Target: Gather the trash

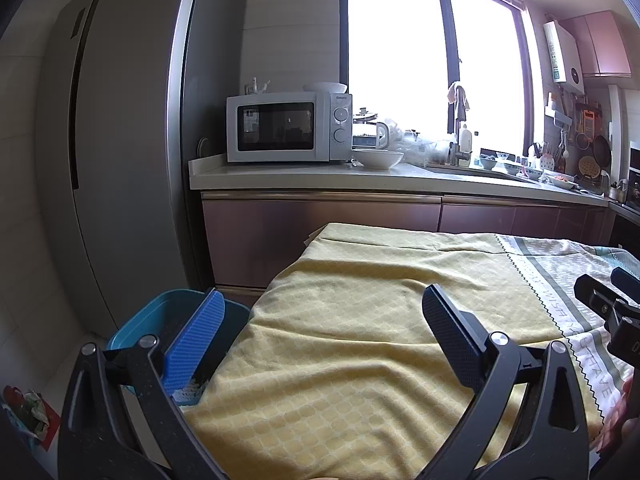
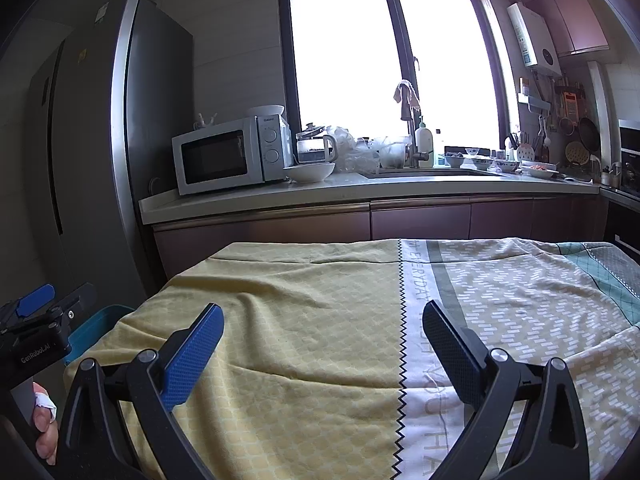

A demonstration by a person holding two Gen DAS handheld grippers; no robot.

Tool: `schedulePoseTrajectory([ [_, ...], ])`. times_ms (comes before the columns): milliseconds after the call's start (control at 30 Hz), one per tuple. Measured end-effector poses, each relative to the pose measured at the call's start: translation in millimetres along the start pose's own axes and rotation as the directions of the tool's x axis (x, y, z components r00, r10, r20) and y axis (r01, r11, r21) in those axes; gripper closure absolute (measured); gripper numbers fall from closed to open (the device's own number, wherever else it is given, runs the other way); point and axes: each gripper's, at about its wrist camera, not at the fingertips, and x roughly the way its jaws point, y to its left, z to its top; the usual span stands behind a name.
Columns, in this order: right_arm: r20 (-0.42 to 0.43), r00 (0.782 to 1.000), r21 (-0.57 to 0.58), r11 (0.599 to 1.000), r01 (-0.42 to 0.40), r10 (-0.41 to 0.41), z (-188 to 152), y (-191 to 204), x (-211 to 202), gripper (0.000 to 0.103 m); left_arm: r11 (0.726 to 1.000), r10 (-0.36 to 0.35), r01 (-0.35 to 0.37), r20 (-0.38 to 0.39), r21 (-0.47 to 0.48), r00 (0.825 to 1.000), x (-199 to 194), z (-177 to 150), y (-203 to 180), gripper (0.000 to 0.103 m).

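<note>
A tall grey fridge (image 1: 120,160) stands left of the kitchen counter (image 2: 360,192) with its white microwave (image 1: 288,126). A yellow patterned cloth (image 2: 300,320) covers the surface. A blue bin (image 1: 160,312) sits low beside its left edge, something pale inside. The left claw (image 1: 324,316) and right claw (image 2: 322,332) both hover released, grasping nothing.

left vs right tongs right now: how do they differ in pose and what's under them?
The left tongs hang over the cloth's left edge, one finger above the blue bin; the right tongs sit wholly over the cloth. The left tongs face plain yellow fabric; the right tongs straddle the zigzag seam into the patterned part. Shared: both are open, empty, and off the cloth.
</note>
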Motion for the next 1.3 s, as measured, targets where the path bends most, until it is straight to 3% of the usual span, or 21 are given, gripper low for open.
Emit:
schedulePoseTrajectory([
  [1300,0.015,1.0,-0.028,0.999,0.021,-0.021,2.1,4.9,-5.0,0.007,1.0,0.006,-0.006,-0.01,-0.001,1.0,1.3,-2.2,0.2,0.006],
])
